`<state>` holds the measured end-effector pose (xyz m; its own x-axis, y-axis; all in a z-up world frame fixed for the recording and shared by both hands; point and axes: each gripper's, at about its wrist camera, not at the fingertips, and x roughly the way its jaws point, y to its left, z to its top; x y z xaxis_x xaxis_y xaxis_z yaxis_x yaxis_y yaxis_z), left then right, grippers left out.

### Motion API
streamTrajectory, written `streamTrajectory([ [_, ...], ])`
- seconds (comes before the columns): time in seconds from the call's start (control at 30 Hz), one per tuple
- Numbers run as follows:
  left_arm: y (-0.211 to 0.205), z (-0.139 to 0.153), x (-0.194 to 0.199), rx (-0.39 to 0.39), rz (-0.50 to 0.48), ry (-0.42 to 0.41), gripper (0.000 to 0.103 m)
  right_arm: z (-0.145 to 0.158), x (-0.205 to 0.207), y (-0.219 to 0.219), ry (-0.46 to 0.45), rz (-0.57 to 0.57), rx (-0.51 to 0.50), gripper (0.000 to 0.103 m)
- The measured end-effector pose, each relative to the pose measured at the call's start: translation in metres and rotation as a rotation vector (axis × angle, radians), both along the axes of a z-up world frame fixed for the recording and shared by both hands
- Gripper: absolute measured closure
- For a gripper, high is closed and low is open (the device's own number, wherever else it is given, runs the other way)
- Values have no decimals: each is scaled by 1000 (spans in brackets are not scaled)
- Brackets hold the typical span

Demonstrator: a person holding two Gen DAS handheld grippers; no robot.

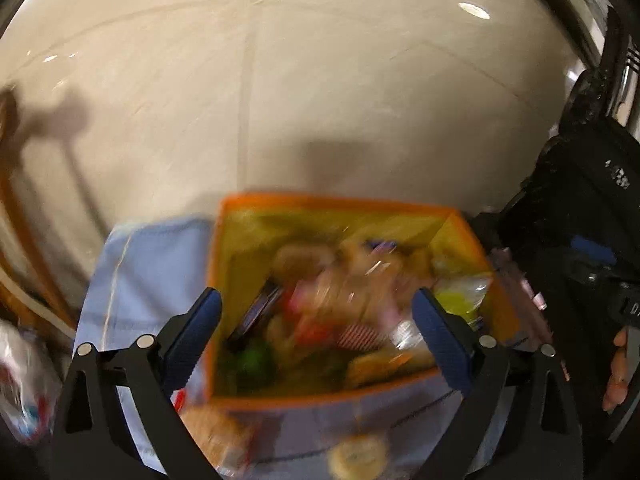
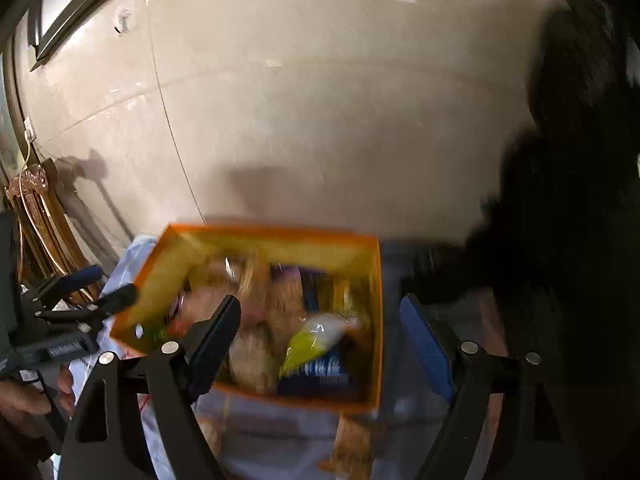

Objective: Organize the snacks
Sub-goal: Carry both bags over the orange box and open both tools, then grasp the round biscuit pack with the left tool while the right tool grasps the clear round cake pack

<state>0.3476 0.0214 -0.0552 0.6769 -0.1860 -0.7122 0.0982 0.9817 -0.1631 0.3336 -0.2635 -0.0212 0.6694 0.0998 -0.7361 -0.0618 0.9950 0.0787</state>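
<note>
An orange-rimmed yellow box [image 1: 340, 202] full of mixed snack packets [image 1: 320, 300] stands on a light blue cloth [image 1: 152, 264]. It also shows in the right wrist view [image 2: 280, 236], holding a yellow-green packet [image 2: 310, 340] and a blue packet [image 2: 316, 376]. My left gripper [image 1: 316, 308] is open and empty above the box. My right gripper [image 2: 320, 320] is open and empty above the box. The left gripper [image 2: 100, 292] shows in the right wrist view at the box's left side. Loose snacks [image 1: 352, 456] lie on the cloth in front of the box. Both views are blurred.
A beige tiled wall [image 1: 280, 80] stands behind the box. Gold-framed wooden furniture [image 2: 40, 216] leans at the left. A dark bulky shape [image 2: 560, 200] fills the right side. A loose packet [image 2: 352, 448] lies on the cloth near the box's front.
</note>
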Motion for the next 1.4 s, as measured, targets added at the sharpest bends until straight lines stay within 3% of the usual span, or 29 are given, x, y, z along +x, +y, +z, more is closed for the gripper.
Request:
streamTrajectory([
  [0.1,28,-30,-33,28,46,30,7,-40,-28,3,95,-16,26,19],
  [0.33,90,-109,-101,113,141,209,7,-102,-81,52,232,42,33,19],
  [0.47,101,-126,-119,168,127,221,7,-121,-92,82,268,80,15,19],
  [0.63,91,-126,-103,189,86,171,7,-132,-90,111,294,78,2,18],
  [0.73,73,-129,-85,270,27,137,7,-134,-80,122,310,65,3,18],
  [0.83,59,-134,-68,303,-25,123,7,-133,-67,129,313,39,5,16],
  [1.03,39,-147,-51,329,-118,105,7,-148,-48,145,326,16,-24,15],
  [1.2,35,-166,-44,366,-129,132,5,-164,-37,153,332,17,-28,15],
  [1.4,45,-168,-43,298,-85,122,4,-169,-31,173,319,54,-58,15],
])
